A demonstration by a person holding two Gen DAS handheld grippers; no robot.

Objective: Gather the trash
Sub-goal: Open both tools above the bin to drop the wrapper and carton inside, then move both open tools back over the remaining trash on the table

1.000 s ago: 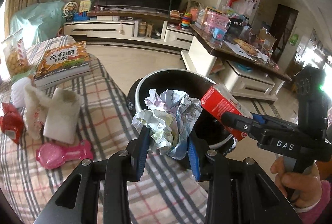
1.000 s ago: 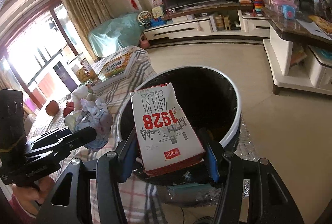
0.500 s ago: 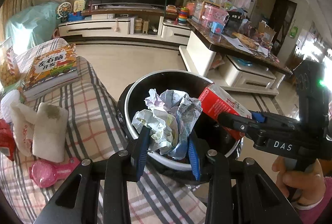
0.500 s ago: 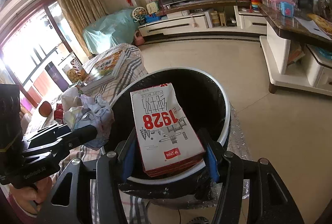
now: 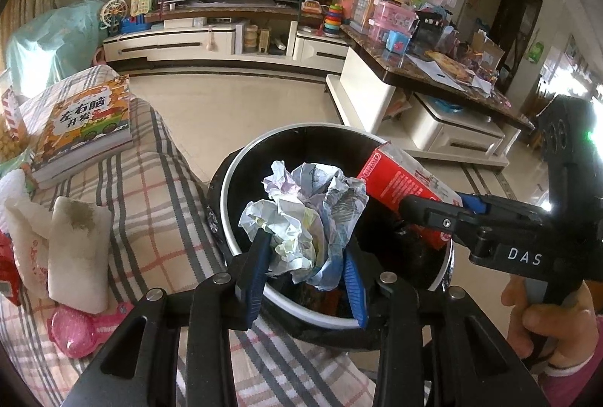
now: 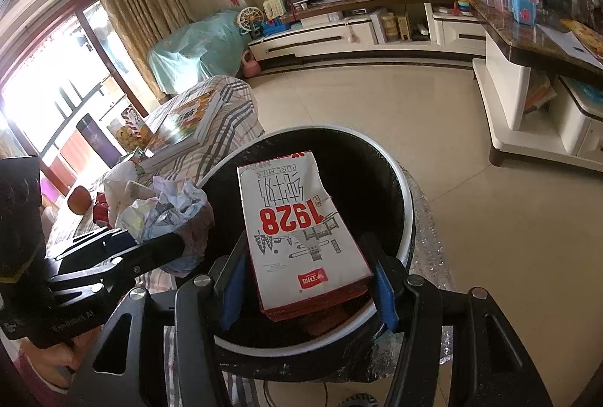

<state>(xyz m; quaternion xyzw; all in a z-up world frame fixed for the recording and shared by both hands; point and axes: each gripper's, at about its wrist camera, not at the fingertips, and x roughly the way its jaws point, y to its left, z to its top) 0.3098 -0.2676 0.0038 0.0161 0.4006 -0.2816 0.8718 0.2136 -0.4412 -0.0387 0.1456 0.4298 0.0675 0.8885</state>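
1. The round black trash bin with its pale rim stands against the edge of the plaid-covered couch, its mouth open under both tools. From here this looks like the drop-off step: both pieces of trash hang over the opening.
2. The milk carton, white with red "1928" print, lies flat between the blue pads of the right gripper, which is clamped on its sides above the bin's near half.
3. The crumpled paper ball is pinched in the left gripper, jaws narrowed onto it, just over the bin's near rim.
4. Next, I reckon, each jaw only needs to spread so the load falls inside; the paper sits close to the rim, so a nudge forward would be safer.
5. The left camera alone shows more to gather on the couch: white wrappers, a pink plastic piece, and a picture book. The right camera alone shows the carton's printed face.
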